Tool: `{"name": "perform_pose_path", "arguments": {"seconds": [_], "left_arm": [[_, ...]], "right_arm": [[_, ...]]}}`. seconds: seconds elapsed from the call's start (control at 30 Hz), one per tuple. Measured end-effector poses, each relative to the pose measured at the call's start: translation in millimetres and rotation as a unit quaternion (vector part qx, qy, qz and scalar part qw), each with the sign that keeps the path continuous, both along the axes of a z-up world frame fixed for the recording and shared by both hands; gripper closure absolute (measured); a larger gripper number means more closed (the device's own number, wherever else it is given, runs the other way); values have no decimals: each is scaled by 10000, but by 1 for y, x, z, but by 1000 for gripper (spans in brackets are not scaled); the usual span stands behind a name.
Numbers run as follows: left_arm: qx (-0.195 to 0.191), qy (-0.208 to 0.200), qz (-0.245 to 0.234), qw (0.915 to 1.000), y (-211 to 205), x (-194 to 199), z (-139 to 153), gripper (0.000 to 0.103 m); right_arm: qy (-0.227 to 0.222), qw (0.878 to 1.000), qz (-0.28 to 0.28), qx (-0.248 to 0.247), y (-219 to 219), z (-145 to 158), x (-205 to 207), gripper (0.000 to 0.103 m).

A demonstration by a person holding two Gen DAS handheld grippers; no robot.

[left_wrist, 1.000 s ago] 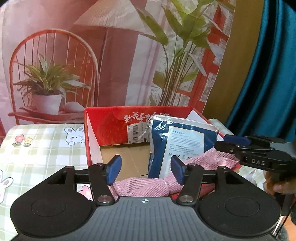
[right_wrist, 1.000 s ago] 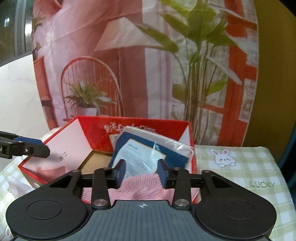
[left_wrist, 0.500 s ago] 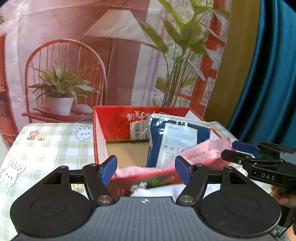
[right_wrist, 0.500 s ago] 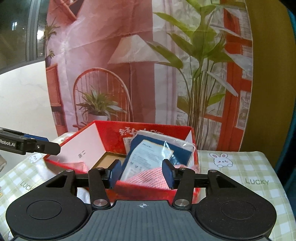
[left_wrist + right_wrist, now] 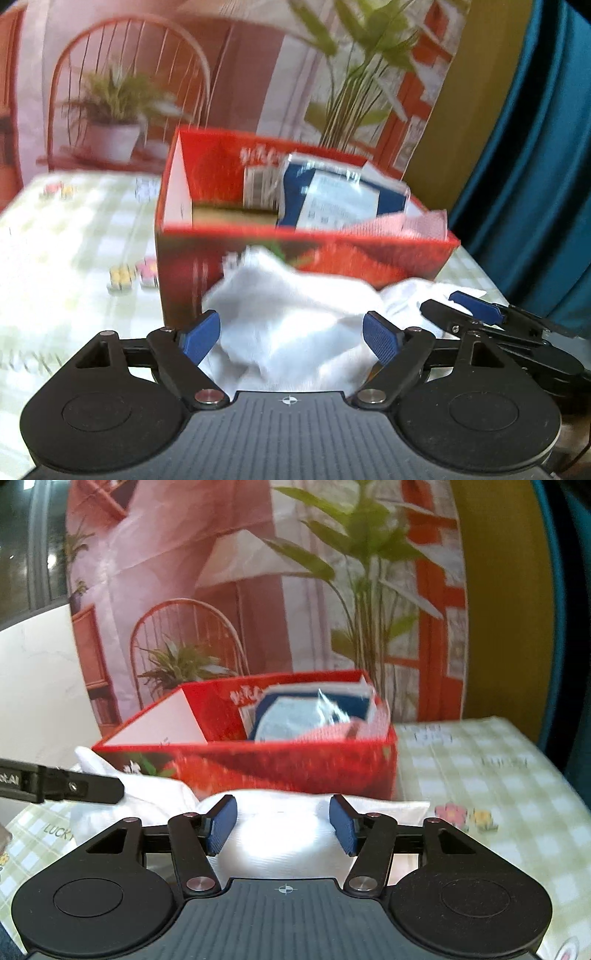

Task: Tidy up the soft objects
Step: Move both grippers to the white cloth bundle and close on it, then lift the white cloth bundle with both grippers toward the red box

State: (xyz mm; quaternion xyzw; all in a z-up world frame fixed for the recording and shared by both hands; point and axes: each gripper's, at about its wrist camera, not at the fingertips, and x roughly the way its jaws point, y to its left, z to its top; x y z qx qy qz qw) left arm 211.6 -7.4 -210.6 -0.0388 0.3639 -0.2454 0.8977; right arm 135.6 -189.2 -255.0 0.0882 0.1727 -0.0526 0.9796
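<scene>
A red cardboard box (image 5: 306,254) stands on the table and holds a blue packaged item (image 5: 332,199) and a pink knitted cloth (image 5: 410,225). A crumpled white cloth (image 5: 291,317) lies on the table in front of the box. My left gripper (image 5: 291,336) is open, low over the white cloth, jaws either side of it. My right gripper (image 5: 280,823) is open over the same white cloth (image 5: 284,845); the box (image 5: 280,764) is just beyond. The right gripper also shows in the left wrist view (image 5: 461,306), and the left gripper in the right wrist view (image 5: 74,784).
The table has a green checked cloth with rabbits and flowers (image 5: 498,786). A printed backdrop with chair and plants (image 5: 147,81) hangs behind the box. A teal curtain (image 5: 535,166) is at the right.
Both grippers pulled back from over the box and dropped lower; the pink cloth stays in the box. The white cloth in front of the box now lies between both sets of open jaws.
</scene>
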Motion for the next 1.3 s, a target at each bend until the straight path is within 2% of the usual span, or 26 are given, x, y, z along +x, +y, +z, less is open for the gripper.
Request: {"name": "perform_pose_path", "arguments": {"seconds": [0.13,0.27,0.3,0.37,0.63,0.7,0.77,0.8,0.9,0.93,1.0,1.07,1.3], "left_arm": [[-115,179,-84,9997,-1,-5,-18,19],[-238,167,-116,9995,2,-13,-30,37],[-250,139,-122,9995,3,-14,-31,40],[-299,99,-118,9994,6,-17,-31,48],[-406,101,-23,9991,7,-23,-32,46],[-641,254,96,9976,13,-24,-28,43],[-966,290,150,9948,20,-26,-24,37],[-1065,240,162,9939,23,-28,-20,37],[-1066,38,206,9941,24,-32,-14,37],[-1078,25,212,9939,24,-32,-13,37],[-1125,105,195,9934,25,-30,-16,43],[-1059,250,103,9940,23,-28,-20,65],[-1043,245,67,9942,26,-29,-27,67]], "right_arm": [[-48,9999,36,105,-1,-9,-5,49],[-142,9998,11,118,1,-12,-12,48],[-180,9998,10,85,2,-11,-15,46],[-270,9996,-55,2,5,-13,-22,32],[-323,9992,-119,186,2,-18,-25,29],[-286,9989,-106,350,0,-21,-25,29],[-258,9985,-100,478,-2,-23,-25,30],[-249,9984,-94,500,-2,-24,-26,30],[-211,9981,-38,576,-2,-25,-25,32],[-211,9980,-5,596,-2,-25,-25,37],[-223,9979,85,600,1,-23,-24,42],[-211,9980,155,578,3,-22,-24,50],[-183,9976,198,635,3,-23,-23,52]]}}
